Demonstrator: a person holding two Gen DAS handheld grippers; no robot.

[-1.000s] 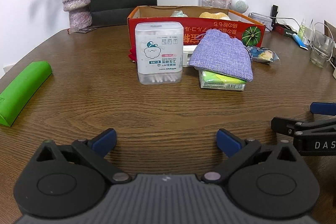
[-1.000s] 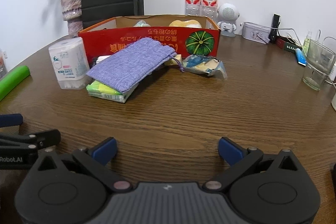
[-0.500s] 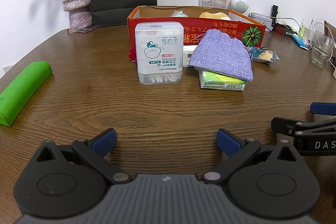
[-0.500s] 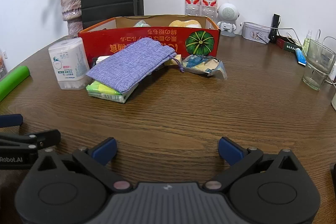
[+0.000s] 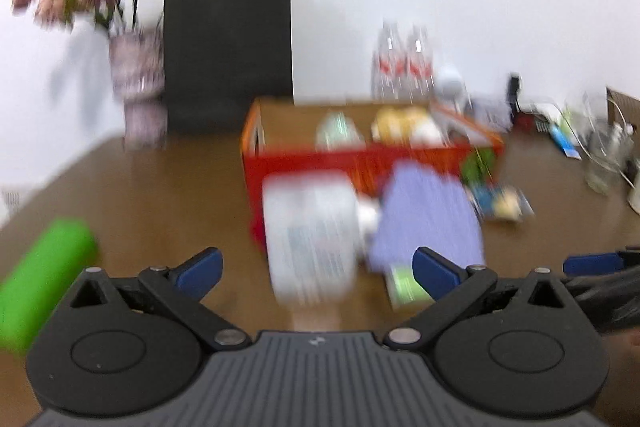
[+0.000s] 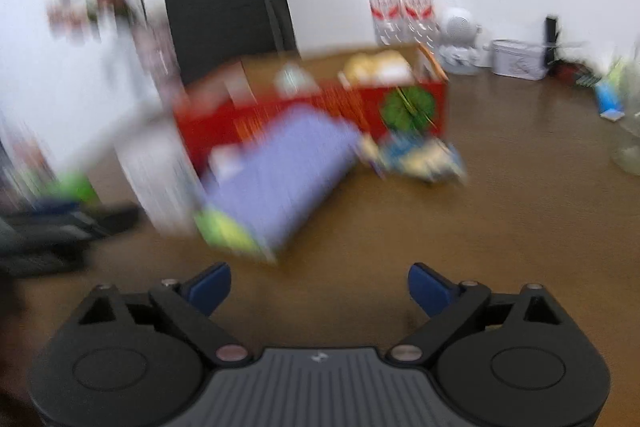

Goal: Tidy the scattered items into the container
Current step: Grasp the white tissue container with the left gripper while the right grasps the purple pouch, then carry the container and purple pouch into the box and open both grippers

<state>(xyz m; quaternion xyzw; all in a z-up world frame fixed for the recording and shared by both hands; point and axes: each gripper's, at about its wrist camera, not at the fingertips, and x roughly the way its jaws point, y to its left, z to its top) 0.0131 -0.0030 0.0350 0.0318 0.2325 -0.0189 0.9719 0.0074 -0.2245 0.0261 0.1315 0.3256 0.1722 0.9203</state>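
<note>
Both views are motion-blurred. The red cardboard box (image 5: 360, 159) stands at the back of the wooden table, with some items inside. In front of it are a white cotton-bud box (image 5: 310, 235), a purple cloth pouch (image 5: 428, 223) lying on a green-yellow packet (image 5: 404, 287), and a blue-yellow snack packet (image 5: 504, 203). My left gripper (image 5: 316, 267) is open and empty, just in front of the cotton-bud box. My right gripper (image 6: 320, 287) is open and empty, in front of the purple pouch (image 6: 284, 167) and the red box (image 6: 320, 107).
A green roll (image 5: 44, 287) lies at the left. A flower vase (image 5: 140, 87), a black paper bag (image 5: 228, 39) and two water bottles (image 5: 404, 67) stand at the back. A glass (image 5: 604, 163) and small desk items are at the right.
Both grippers have risen and moved forward toward the items in front of the box. The views now look down more and are blurred. Both stay open.
</note>
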